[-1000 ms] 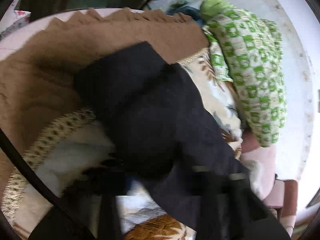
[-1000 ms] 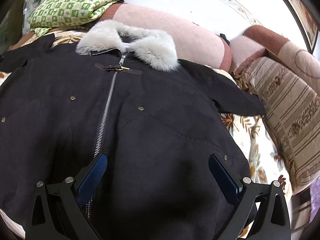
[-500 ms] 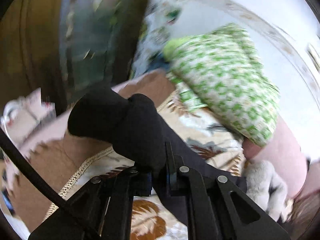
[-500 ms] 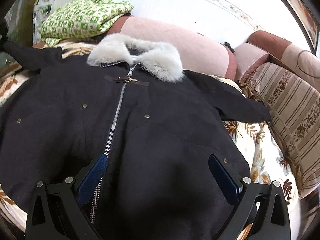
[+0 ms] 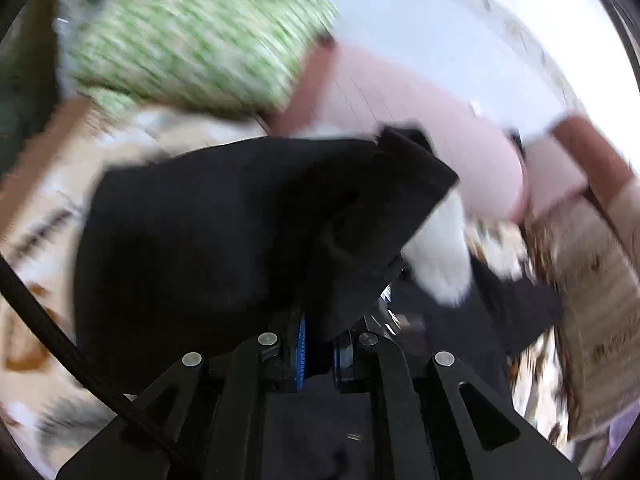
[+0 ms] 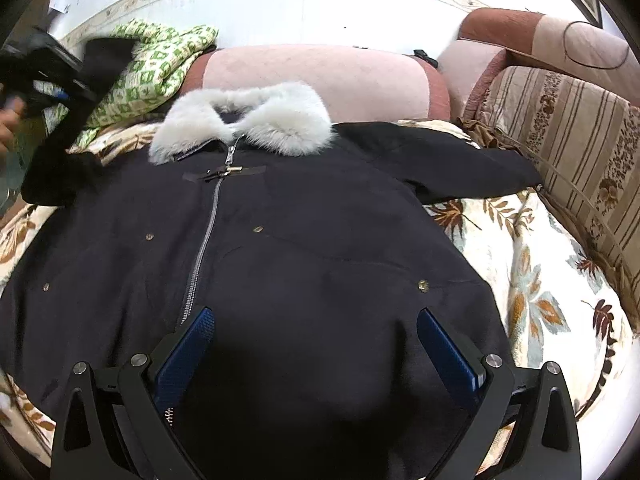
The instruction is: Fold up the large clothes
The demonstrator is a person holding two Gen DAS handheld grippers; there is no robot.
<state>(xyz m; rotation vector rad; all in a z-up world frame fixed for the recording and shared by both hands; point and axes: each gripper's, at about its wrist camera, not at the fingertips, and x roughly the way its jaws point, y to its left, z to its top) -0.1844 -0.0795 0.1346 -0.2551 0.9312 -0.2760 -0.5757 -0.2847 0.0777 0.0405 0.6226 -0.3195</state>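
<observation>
Black coat (image 6: 320, 248), matte and suede-like, spread front-up on a sofa seat covered by a cream leaf-print blanket (image 6: 532, 280). Long axis from hem, nearest the right wrist camera, up to collar by the backrest. Silver zipper (image 6: 206, 240) along that axis, slightly left of centre, closed, with a small metal toggle clasp across it below the collar. Fluffy pale-grey fur collar (image 6: 244, 120), a curved band in 2 lobes, against a pink quilted back cushion (image 6: 316, 80). Small round brass snaps dotted over the front. 1 sleeve flat, pointing toward a striped beige floral cushion (image 6: 568, 140). Other sleeve (image 5: 248, 224) lifted off the seat, cuff end bunched in soft folds.

Left gripper (image 5: 320, 344): blue ribbed fingers (image 5: 301, 344) pressed together, clamped on that raised sleeve; seen too at the far left of the right wrist view, with a bare hand (image 6: 8, 124) behind it. Left view heavily blurred.

Right gripper (image 6: 316, 344): blue textured fingers spread wide apart above the coat's lower front, nothing between the pads.

Green-and-white checked bedding (image 6: 160, 64), crumpled, piled at the sofa's left end on the backrest.
</observation>
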